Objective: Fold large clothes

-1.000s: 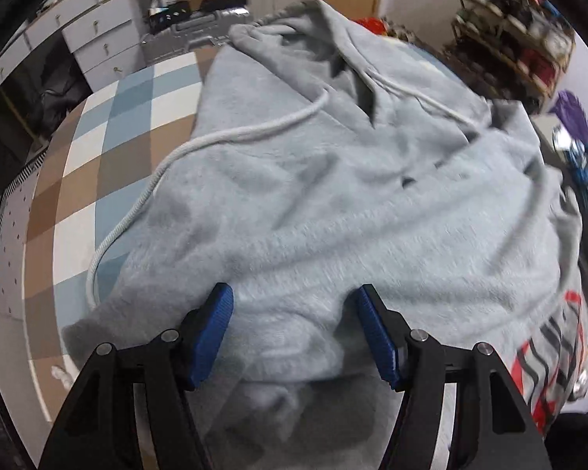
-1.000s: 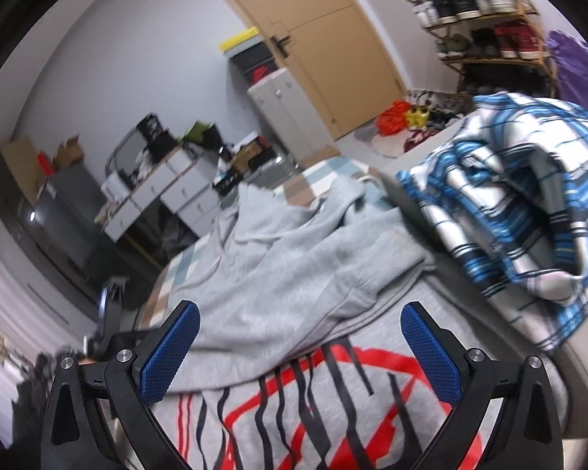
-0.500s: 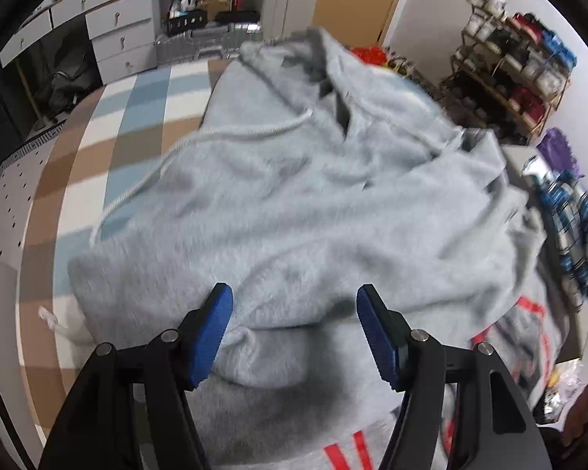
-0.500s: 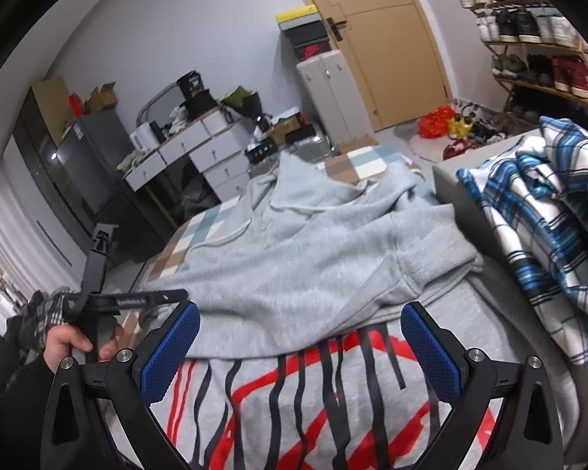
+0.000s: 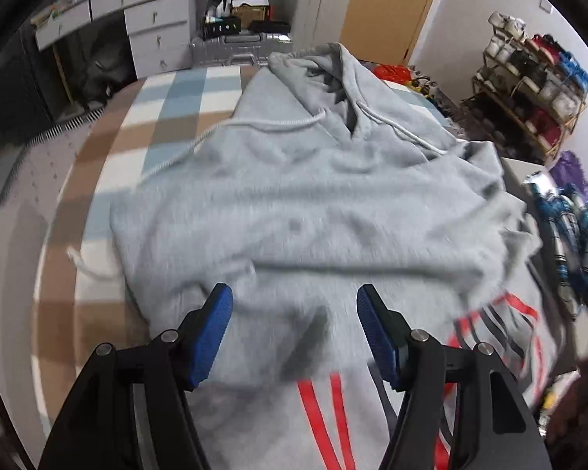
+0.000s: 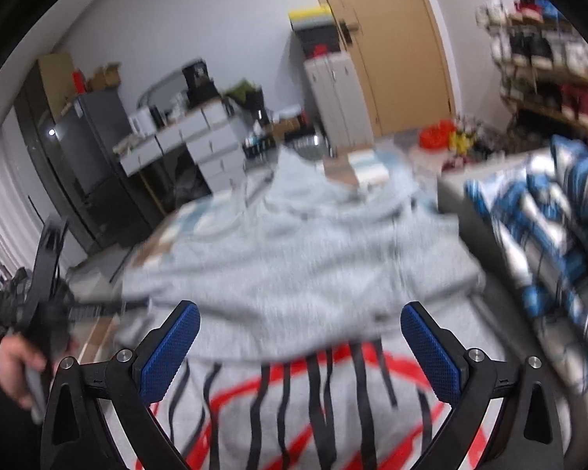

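Observation:
A grey hoodie (image 5: 313, 203) lies spread on the checked bed cover (image 5: 164, 94), its hood and white drawstrings at the far end. Its near part, printed with red and black stripes, shows under the folded-over grey layer. My left gripper (image 5: 294, 333) hovers above the near fold, jaws apart, nothing between the blue pads. In the right wrist view the hoodie (image 6: 294, 258) is blurred and my right gripper (image 6: 300, 352) stands wide open over the striped print (image 6: 294, 403). A hand (image 6: 15, 364) at the left edge holds the other gripper's handle.
A blue and white plaid garment (image 6: 548, 235) is heaped on a grey box at the right. Grey drawers (image 5: 153, 39), a suitcase and a cabinet stand beyond the bed. A shoe rack (image 5: 529, 90) lines the right wall by a tan door (image 6: 392, 47).
The left gripper has pulled back and risen, so more of the hoodie and its red stripes show. The right view has swung left and rolled; the plaid heap sits further right.

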